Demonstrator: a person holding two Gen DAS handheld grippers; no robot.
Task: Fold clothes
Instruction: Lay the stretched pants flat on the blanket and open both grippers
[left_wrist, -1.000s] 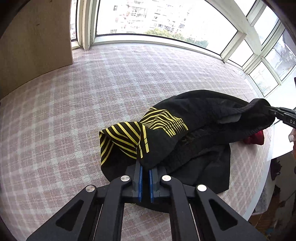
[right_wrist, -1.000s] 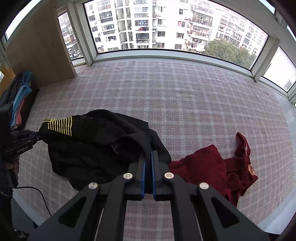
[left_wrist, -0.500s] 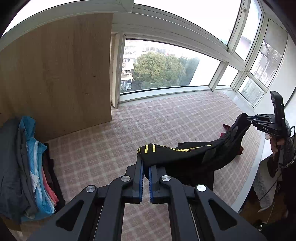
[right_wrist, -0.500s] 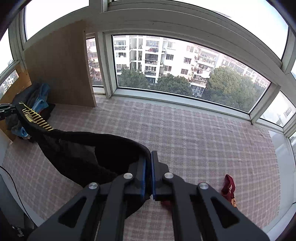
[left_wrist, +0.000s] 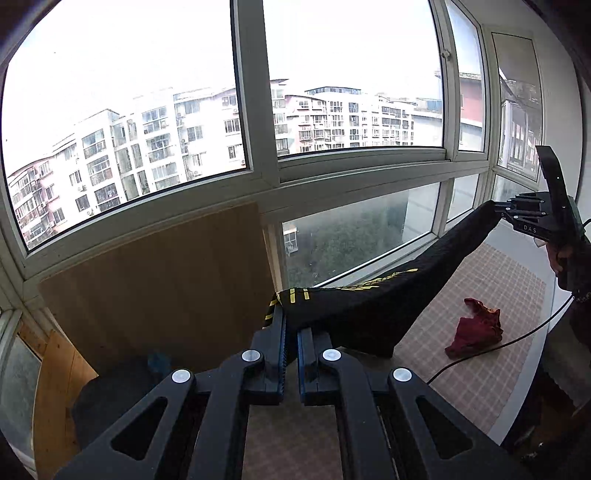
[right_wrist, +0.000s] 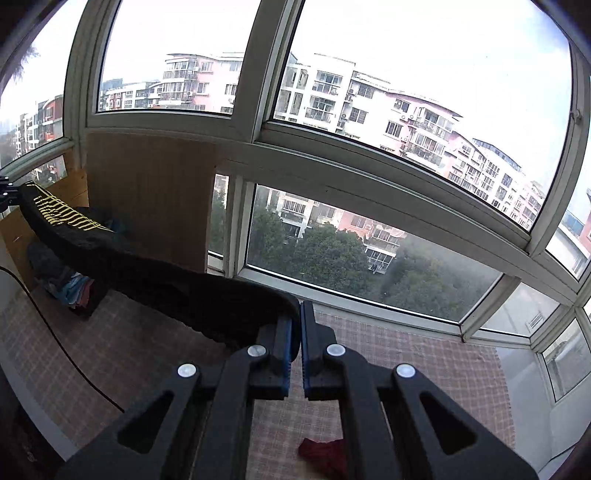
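A black garment with yellow stripes (left_wrist: 369, 306) hangs stretched in the air between both grippers, well above the checked surface (left_wrist: 491, 291). My left gripper (left_wrist: 291, 325) is shut on its striped end. My right gripper (right_wrist: 300, 317) is shut on the plain black end (right_wrist: 207, 295); it also shows at the right of the left wrist view as a black gripper (left_wrist: 532, 218) held by a hand. In the right wrist view the striped end (right_wrist: 62, 218) reaches the left edge, where the left gripper is barely seen.
A dark red garment (left_wrist: 476, 328) lies crumpled on the checked surface; a bit of it (right_wrist: 325, 452) shows under the right gripper. A stack of folded clothes (right_wrist: 70, 284) sits by a wooden panel (left_wrist: 159, 288). Large windows ring the space. A black cable (left_wrist: 491, 350) trails across.
Both grippers have risen and tilted up, lifting the black garment off the checked surface and pulling it taut. The view now takes in the windows rather than the surface.
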